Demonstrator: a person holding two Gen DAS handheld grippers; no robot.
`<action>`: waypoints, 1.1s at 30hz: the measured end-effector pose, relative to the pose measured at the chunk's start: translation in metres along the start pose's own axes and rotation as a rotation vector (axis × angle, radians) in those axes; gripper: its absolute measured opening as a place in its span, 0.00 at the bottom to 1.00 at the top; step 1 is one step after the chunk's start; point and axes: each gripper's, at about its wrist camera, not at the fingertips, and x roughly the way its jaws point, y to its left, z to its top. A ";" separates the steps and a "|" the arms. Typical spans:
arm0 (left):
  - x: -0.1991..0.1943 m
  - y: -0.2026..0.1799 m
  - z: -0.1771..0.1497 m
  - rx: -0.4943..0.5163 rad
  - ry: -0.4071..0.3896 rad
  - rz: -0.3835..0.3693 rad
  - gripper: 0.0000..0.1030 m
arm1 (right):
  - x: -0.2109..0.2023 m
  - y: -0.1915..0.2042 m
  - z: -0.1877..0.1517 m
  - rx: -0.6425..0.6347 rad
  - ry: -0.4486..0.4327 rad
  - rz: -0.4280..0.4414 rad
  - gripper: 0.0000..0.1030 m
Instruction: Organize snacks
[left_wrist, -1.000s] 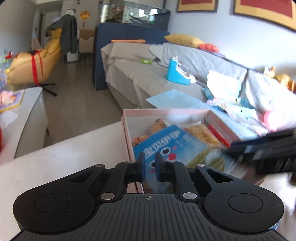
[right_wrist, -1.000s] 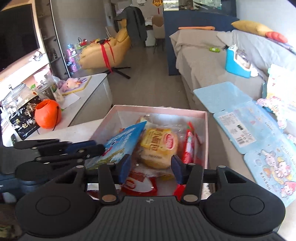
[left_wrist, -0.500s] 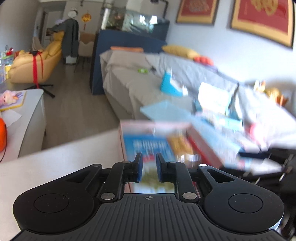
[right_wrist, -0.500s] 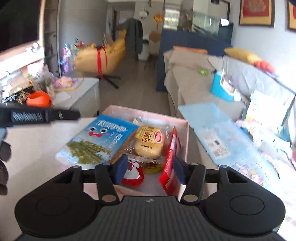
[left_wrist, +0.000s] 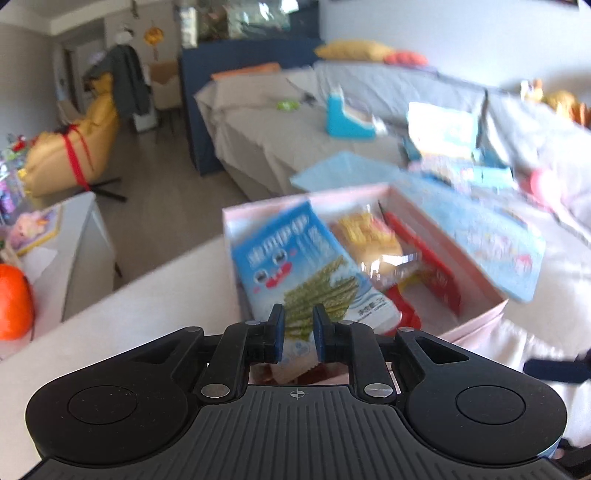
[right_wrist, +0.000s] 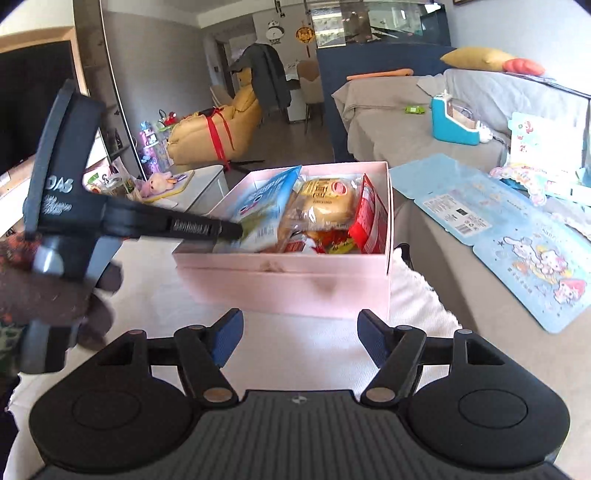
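Note:
A pink box stands on the white table and holds several snacks. A blue snack bag lies along the box's left side, also seen in the right wrist view. Beside it are a yellow bread pack and a red packet. My left gripper is nearly shut around the bag's near end; in the right wrist view its fingers reach into the box from the left. My right gripper is open and empty, in front of the box.
A grey sofa runs behind the box with a blue toy on it. Flattened blue cartoon packaging lies to the right. A low white table and an orange ball are to the left.
The blue bag has gone from propped on the box's left edge to lying inside it. My left gripper's fingers have parted slightly. My right gripper has pulled back out of the box and opened wider.

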 end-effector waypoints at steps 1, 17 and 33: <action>-0.012 0.002 -0.003 -0.011 -0.036 -0.005 0.21 | -0.003 0.000 -0.002 0.005 0.000 0.003 0.67; -0.147 0.044 -0.163 -0.231 -0.002 0.167 0.21 | 0.005 0.082 -0.059 0.054 0.153 0.263 0.67; -0.110 0.002 -0.174 -0.228 -0.004 0.262 0.40 | 0.018 0.039 -0.053 -0.119 0.133 -0.144 0.99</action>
